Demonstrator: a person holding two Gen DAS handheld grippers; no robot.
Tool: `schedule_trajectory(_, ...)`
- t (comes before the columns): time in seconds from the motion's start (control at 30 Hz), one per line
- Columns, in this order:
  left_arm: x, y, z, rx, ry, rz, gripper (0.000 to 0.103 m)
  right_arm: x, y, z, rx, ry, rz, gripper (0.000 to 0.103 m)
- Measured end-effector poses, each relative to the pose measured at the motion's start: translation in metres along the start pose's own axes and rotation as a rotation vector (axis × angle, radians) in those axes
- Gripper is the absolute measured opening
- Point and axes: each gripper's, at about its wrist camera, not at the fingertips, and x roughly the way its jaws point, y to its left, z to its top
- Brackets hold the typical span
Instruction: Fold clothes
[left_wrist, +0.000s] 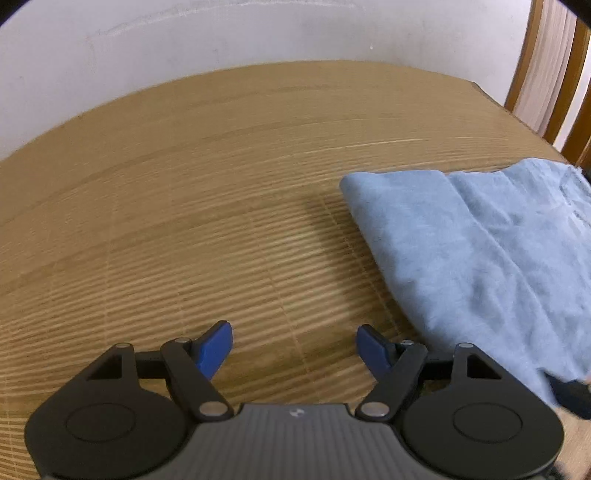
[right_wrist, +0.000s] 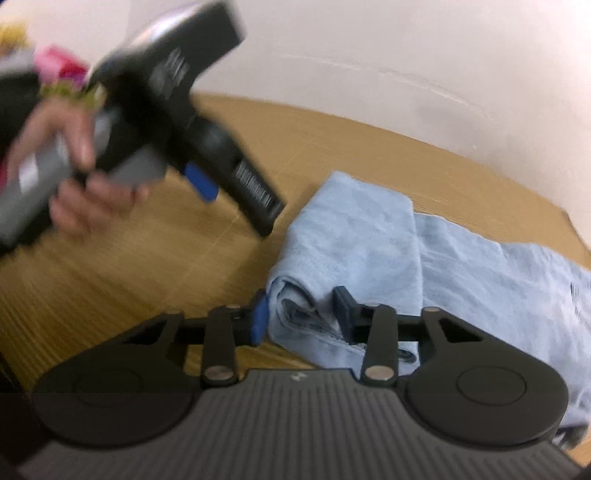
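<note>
Here, in the left wrist view, the left gripper (left_wrist: 294, 345) hangs over bare wooden table (left_wrist: 184, 184) with its blue pads spread wide and nothing between them. The task's thing, a light blue garment (left_wrist: 480, 251), lies folded at the right of this view, its rounded fold edge toward the middle of the table and its far end near the table's right edge. A wooden chair back (left_wrist: 546, 74) stands beyond the table at far right. No writing can be read here.

In the right wrist view, the right gripper (right_wrist: 301, 314) sits at the near corner of the light blue garment (right_wrist: 369, 240), where the layers bunch into a thick roll. The roll is between the blue pads, and they appear to press on its two sides, so I judge it grasped. At upper left, a person's hand (right_wrist: 74, 177) carries the left gripper, heavily blurred. That device bears a white label strip, too smeared to read.

The main risk, as I judge it, is the grip on only the corner: the pads may catch just some layers, so a pull could drag the fold open or skew the stack. The garment also lies close to the table's right edge, so a hard tug could slide it off.
</note>
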Motion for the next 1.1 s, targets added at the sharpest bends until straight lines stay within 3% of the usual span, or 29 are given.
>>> schedule_trajectory(0.27,0.012,-0.012,0.010,-0.015,-0.042,-0.018,0.077,-0.026,-0.033,0.002,0.277,-0.112,0.024,0.030)
schedule_trajectory(0.43,0.021,-0.033,0.027,-0.038,-0.069,-0.032,0.069,-0.036,-0.043,-0.004,0.344,-0.159,-0.002,0.030)
schedule_trajectory(0.7,0.001,-0.069,0.050,-0.001,-0.153,-0.065,0.069,-0.061,-0.071,-0.006,0.452,-0.229,-0.062,0.029)
schedule_trajectory(1.1,0.011,-0.132,0.078,0.104,-0.177,-0.114,0.068,-0.078,-0.104,-0.030,0.563,-0.215,-0.149,0.029)
